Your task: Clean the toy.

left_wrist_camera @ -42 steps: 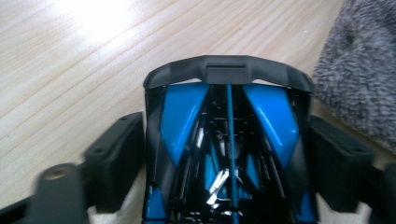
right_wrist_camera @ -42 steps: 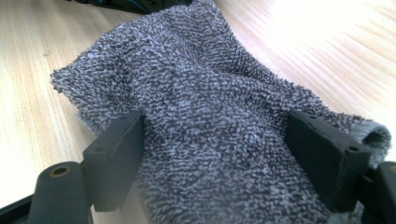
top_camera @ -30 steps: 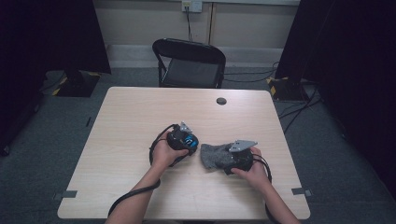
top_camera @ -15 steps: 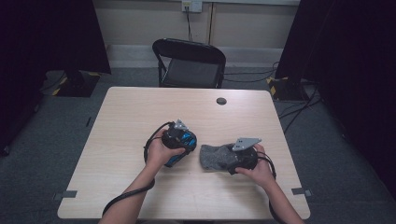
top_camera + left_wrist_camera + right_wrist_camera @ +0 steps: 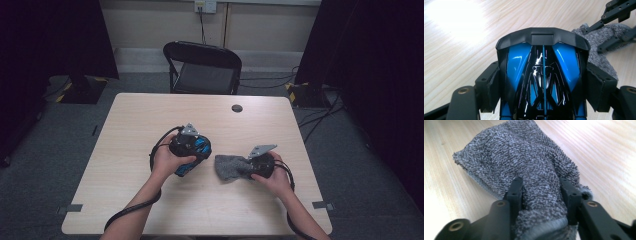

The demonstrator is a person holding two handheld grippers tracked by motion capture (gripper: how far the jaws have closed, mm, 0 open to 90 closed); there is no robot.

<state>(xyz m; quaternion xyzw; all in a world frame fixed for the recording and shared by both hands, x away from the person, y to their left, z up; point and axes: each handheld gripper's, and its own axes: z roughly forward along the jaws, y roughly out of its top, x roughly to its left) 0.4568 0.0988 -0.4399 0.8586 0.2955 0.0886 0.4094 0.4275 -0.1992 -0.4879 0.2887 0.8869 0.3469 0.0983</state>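
Table [image 5: 125, 200]: set before the chair [image 5: 204, 67], which stands behind its far edge.
Round disc [image 5: 237, 108]: placed on the table near the far edge, well apart from the hands.
Left gripper [image 5: 192, 150]: held left of centre above the table, with the toy car [image 5: 543, 75] clamped between its jaws.
Towel [image 5: 230, 166]: laid on the table just right of the toy car.
Right gripper [image 5: 252, 167]: positioned at the towel's right end, its jaws closed in on a fold.
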